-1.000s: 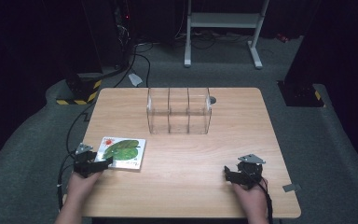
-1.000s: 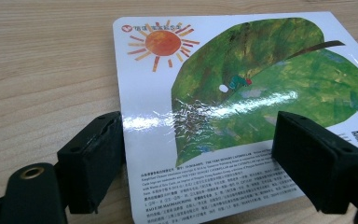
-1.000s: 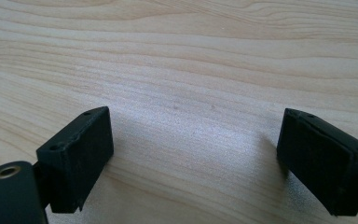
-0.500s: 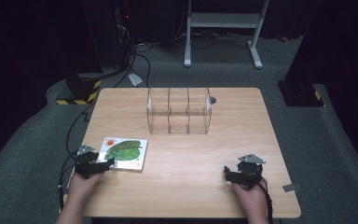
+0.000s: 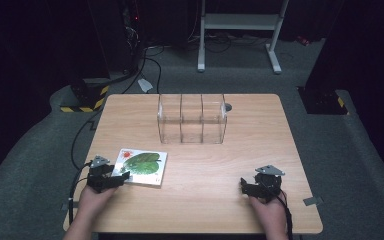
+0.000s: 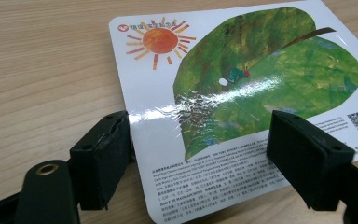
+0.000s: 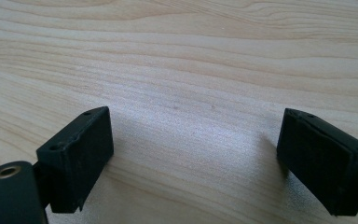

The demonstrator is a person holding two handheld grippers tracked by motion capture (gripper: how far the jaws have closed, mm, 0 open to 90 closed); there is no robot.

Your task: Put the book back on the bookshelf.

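Two hand-held grippers sit low over the light wooden tabletop (image 5: 200,165), and the left hand-held gripper (image 5: 111,179) is the one at work. Over the last second it has crept toward the flat, glossy picture book with a green leaf and an orange sun on its white cover (image 5: 142,166), and its jaws have just been closing a little. In the left gripper view the book (image 6: 242,93) lies flat on the tabletop with its near corner between the two black jaws, one at the book's left edge and the other over the cover. The jaws are wide, and their pads do not yet press on the book, so it looks unheld. I judge this to be the start of a grasp on the book's near edge; since the book lies flat, a jaw must probably slip under that edge first.

The right hand-held gripper (image 5: 254,188) has kept its place near the front right of the tabletop, its jaws spread wide over bare wood (image 7: 191,93). A clear plastic organiser with three upright compartments (image 5: 192,119) stands well apart from the book, toward the far side, and appears empty; it may be where the book goes.
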